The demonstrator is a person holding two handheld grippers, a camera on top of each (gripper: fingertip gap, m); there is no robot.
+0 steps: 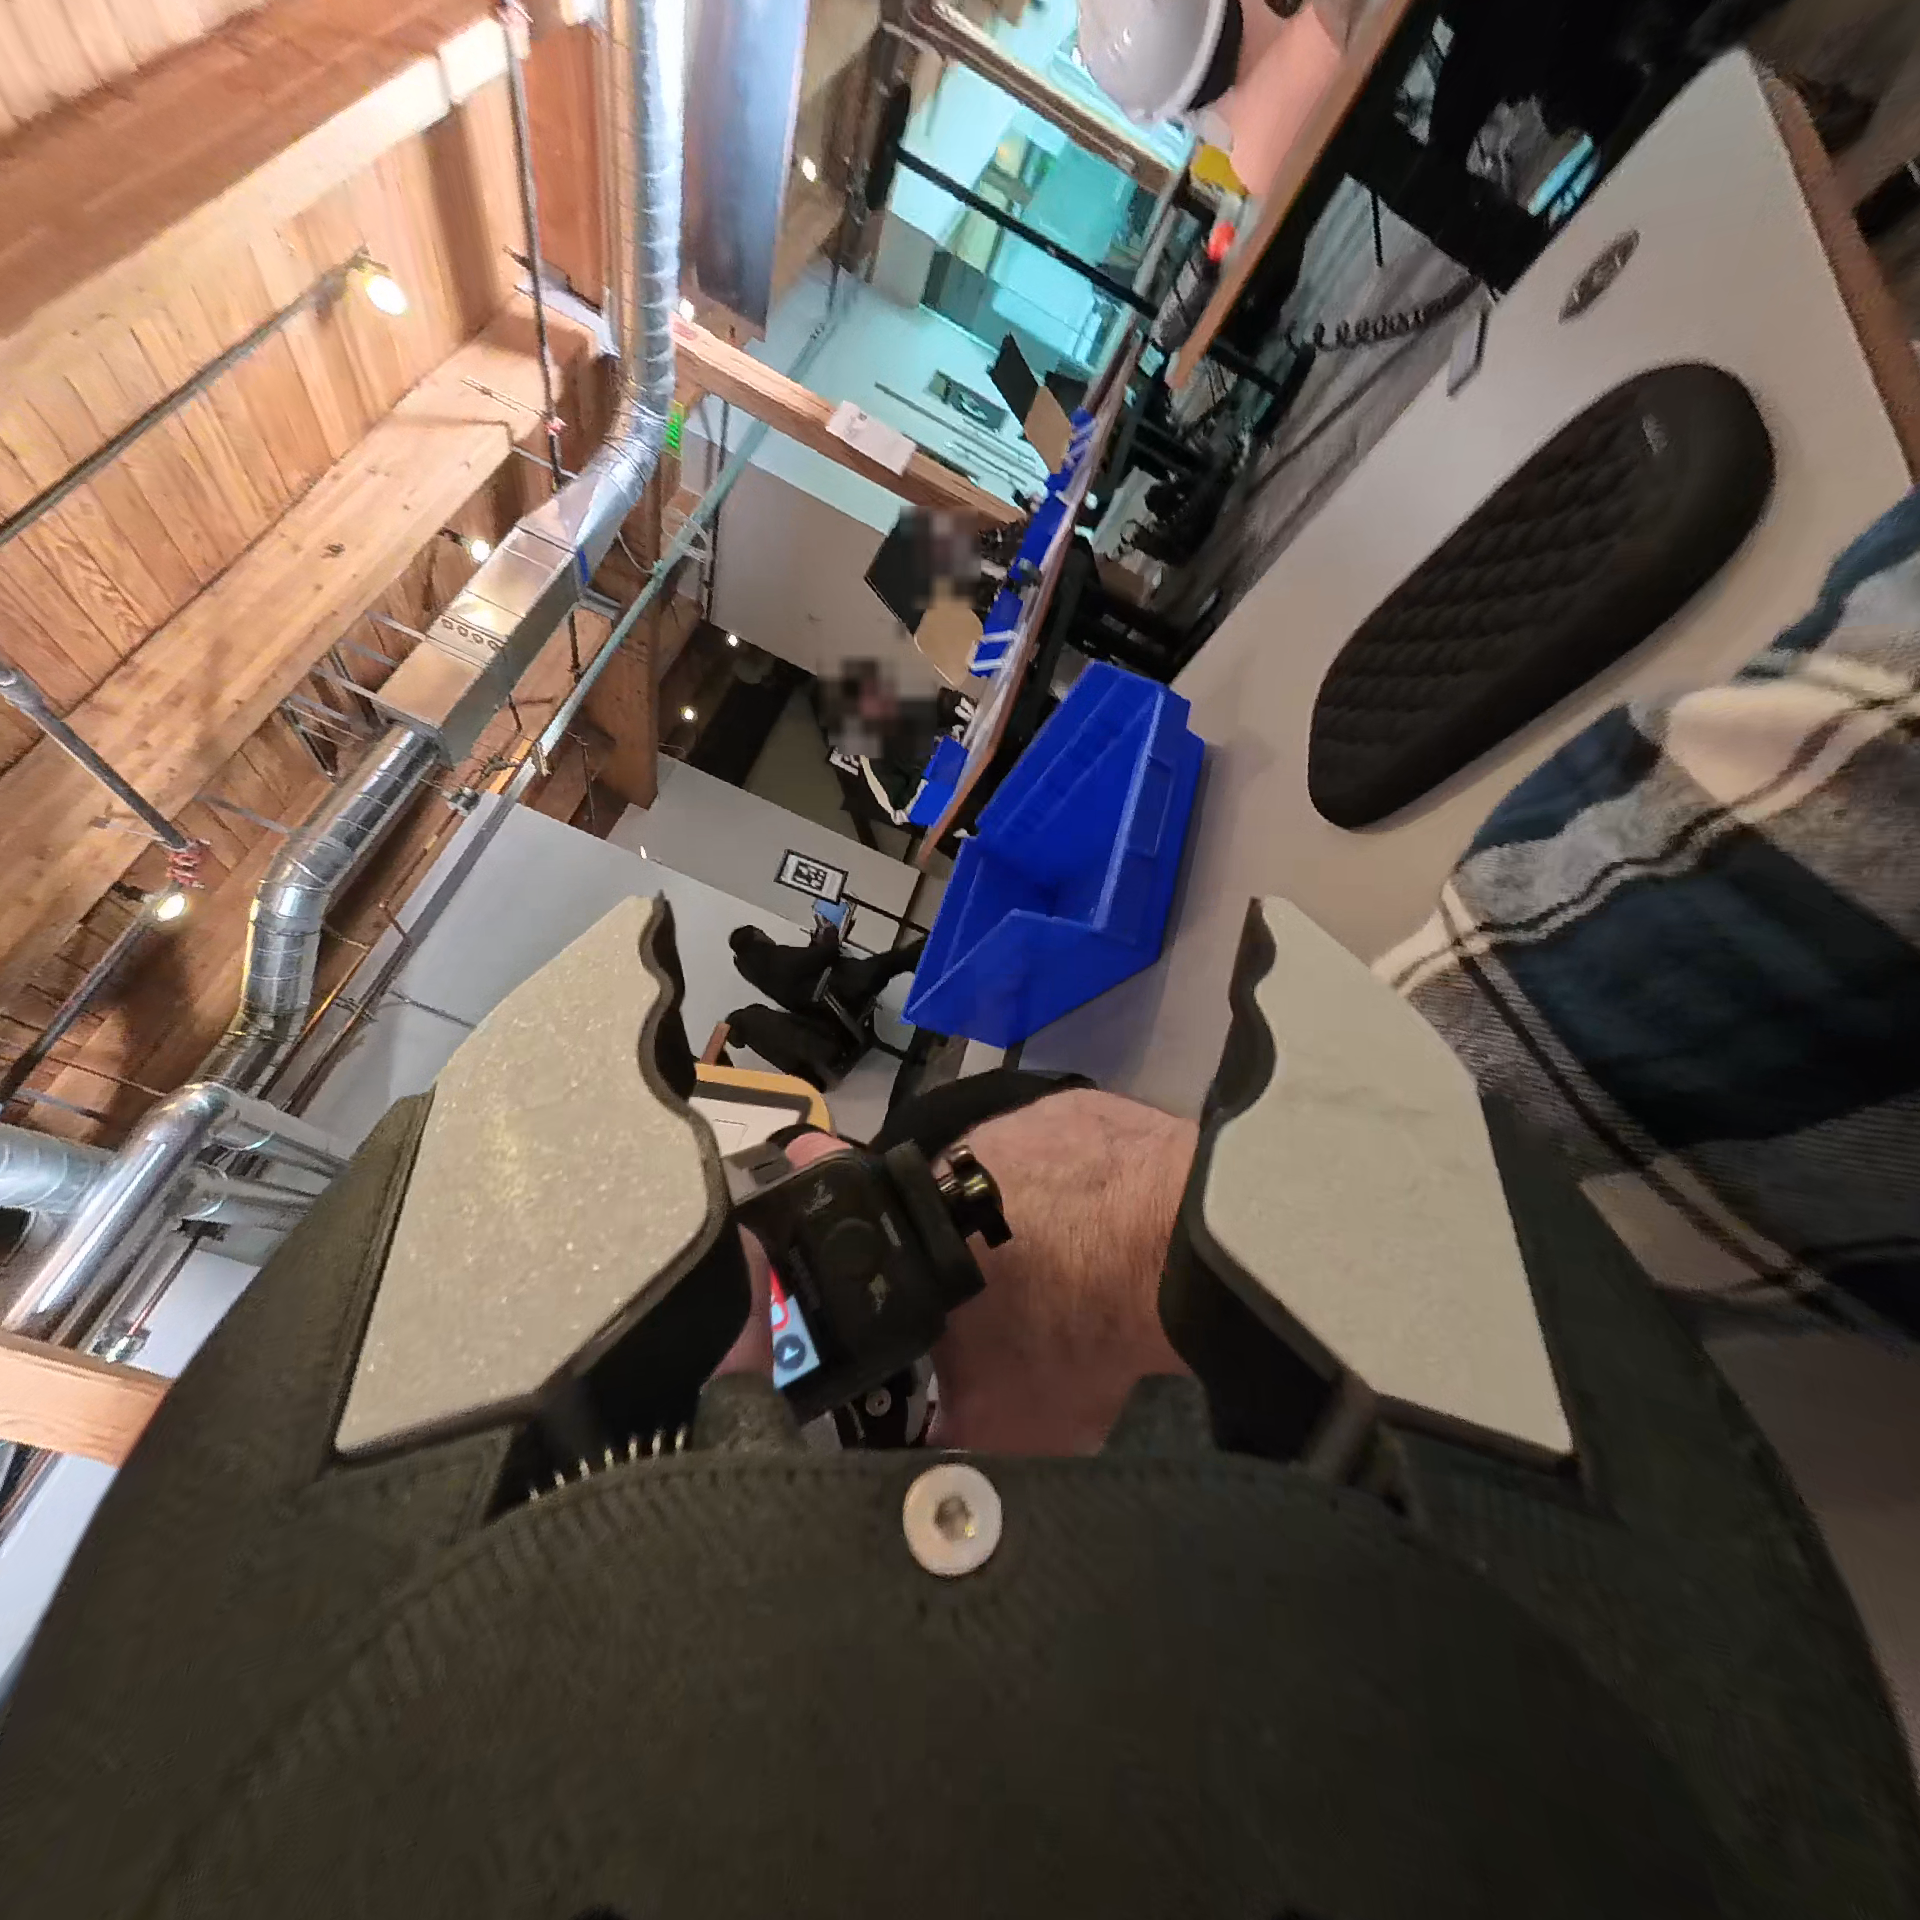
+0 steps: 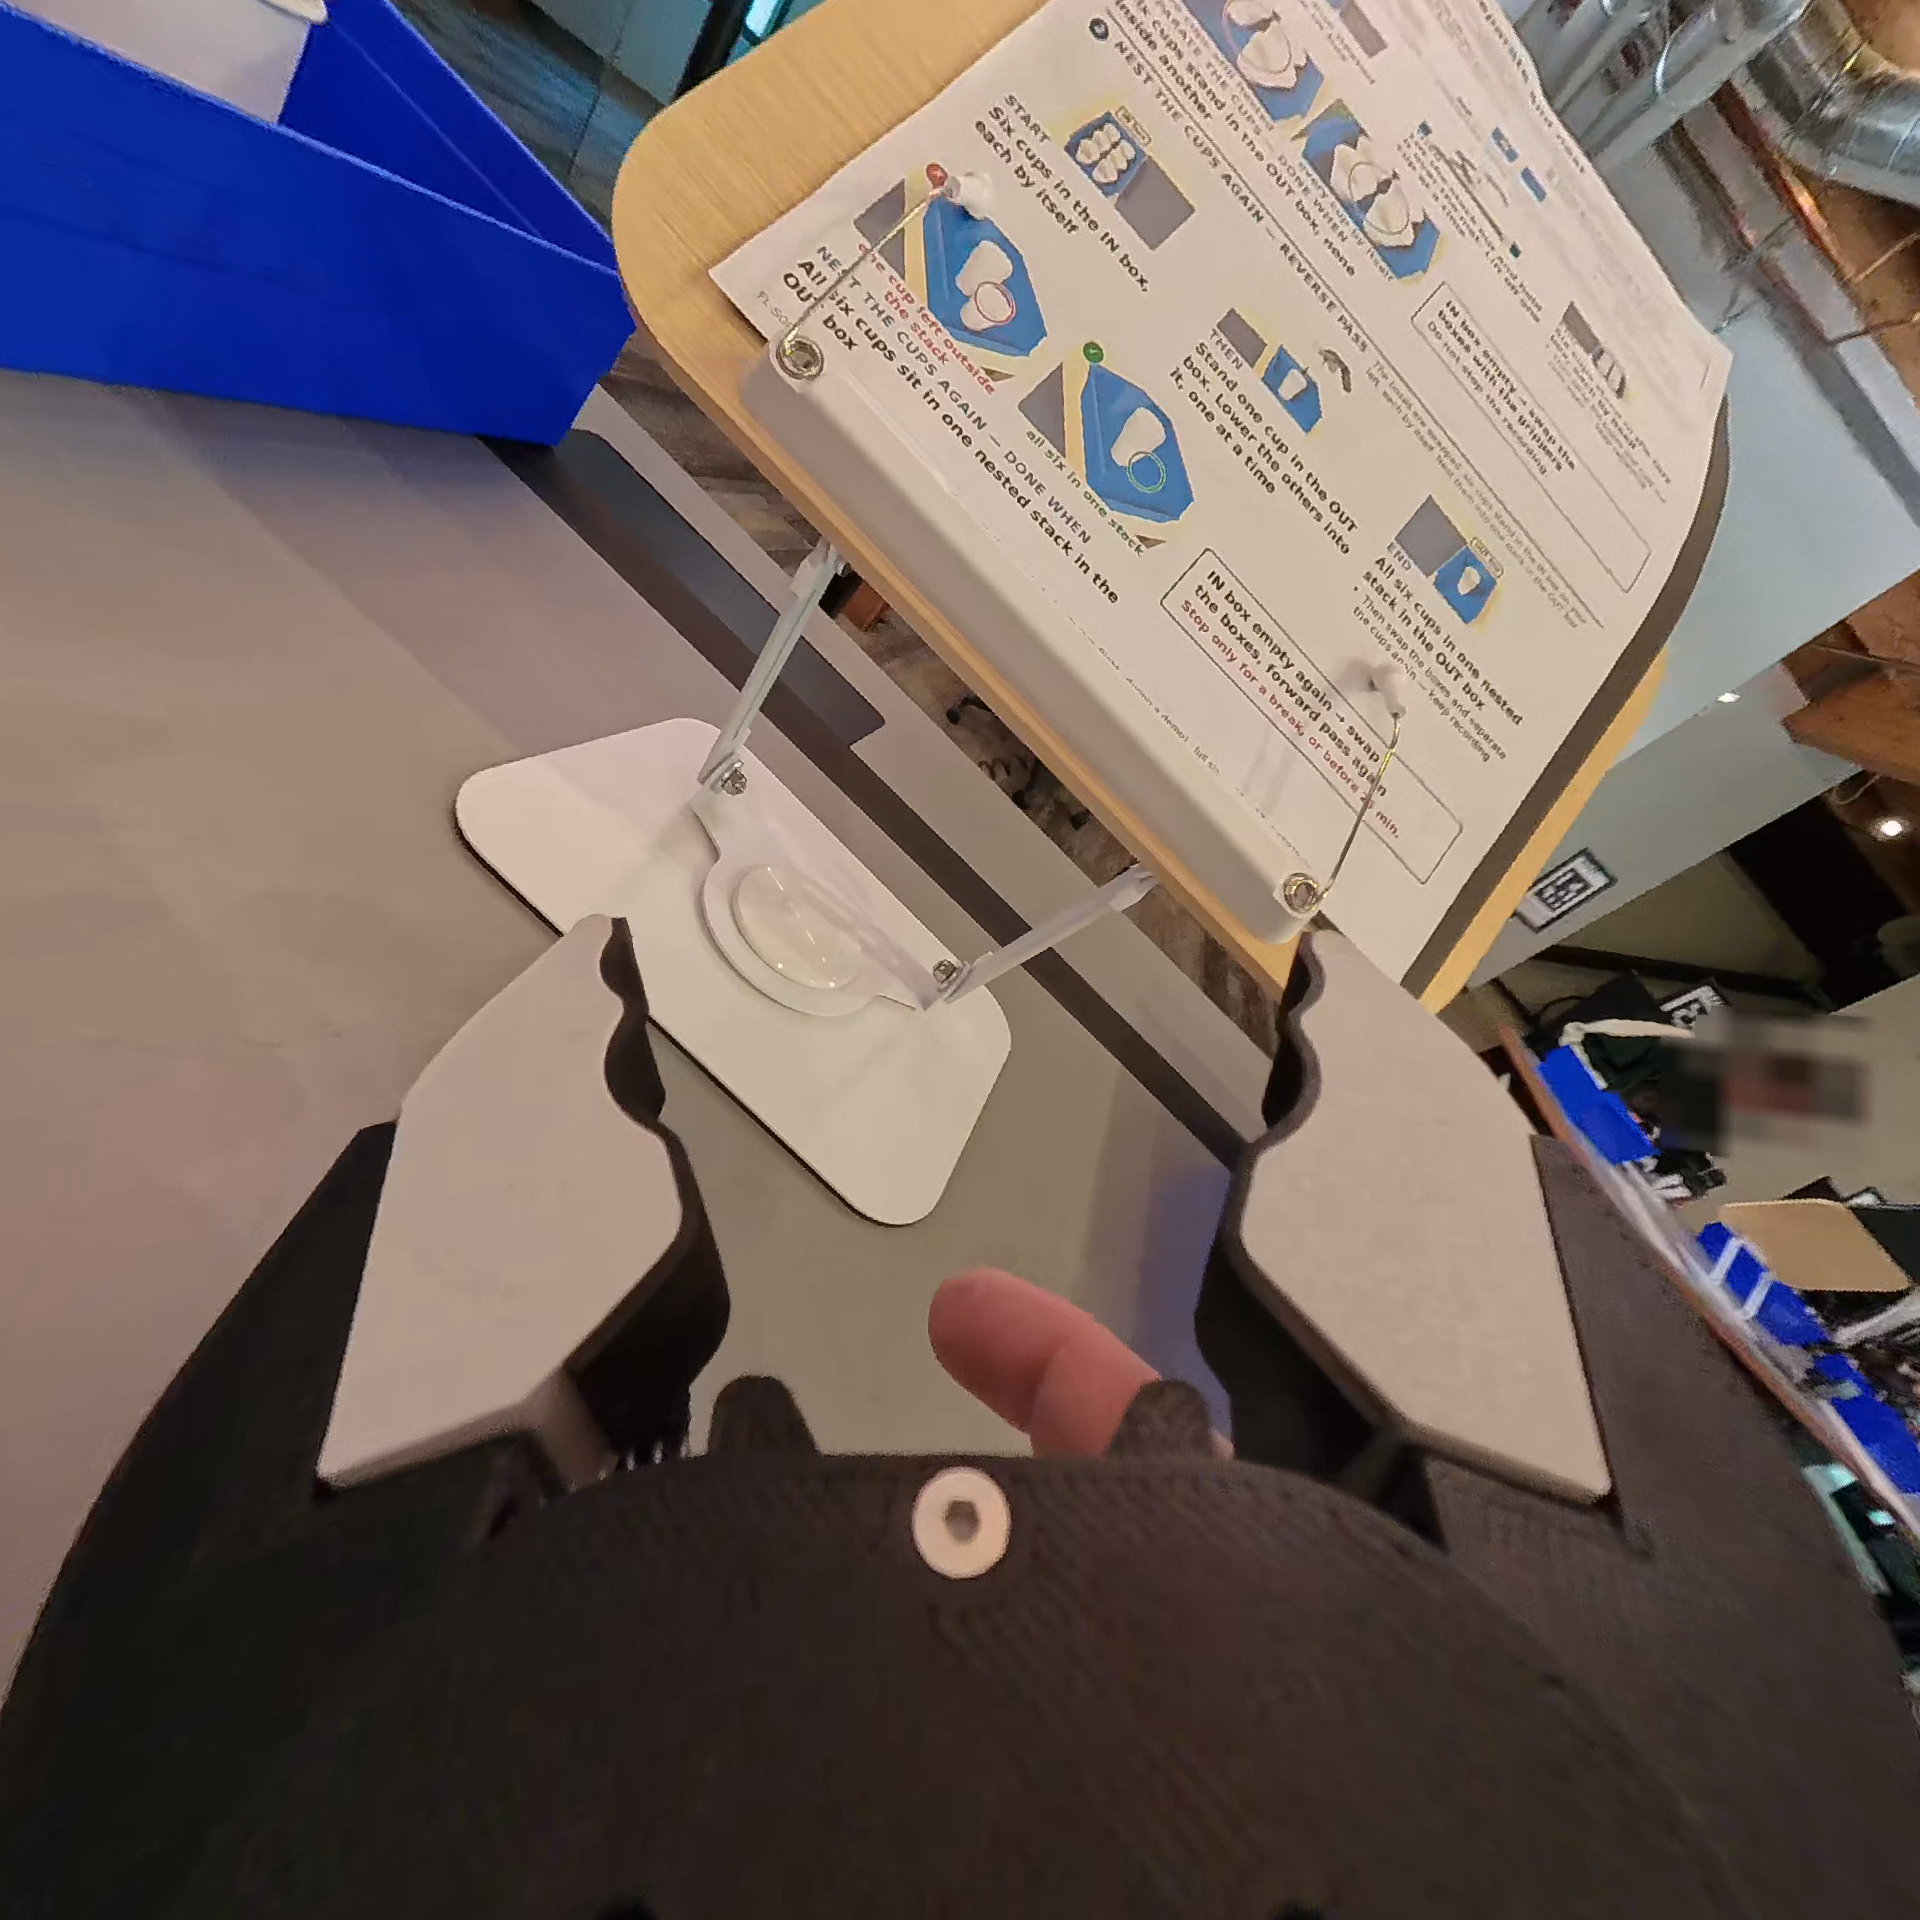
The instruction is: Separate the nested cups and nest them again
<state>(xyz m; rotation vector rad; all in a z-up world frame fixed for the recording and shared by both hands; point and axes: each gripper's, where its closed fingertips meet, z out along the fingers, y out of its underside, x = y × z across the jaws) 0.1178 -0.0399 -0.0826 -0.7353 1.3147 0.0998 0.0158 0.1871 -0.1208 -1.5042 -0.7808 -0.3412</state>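
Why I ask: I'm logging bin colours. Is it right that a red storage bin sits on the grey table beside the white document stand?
Not quite: the storage bin is blue, not red, as the right wrist view shows. It does sit on the grey table beside the white document stand.

The blue bin (image 1: 1070, 883) is smooth, slightly glossy plastic. The surface (image 2: 208, 779) looks matt grey laminate. An oval black pad (image 1: 1538, 592) on it has a quilted, cloth-like texture. The stand's base (image 2: 644, 842) is smooth white painted metal with a glossy dome; its board (image 2: 686, 187) shows pale wood grain under a matt printed paper sheet (image 2: 1247, 343). The sleeve (image 1: 1714, 987) is soft plaid flannel. Overhead run rough wooden planks (image 1: 208, 436) and shiny ribbed metal ducts (image 1: 644, 260).
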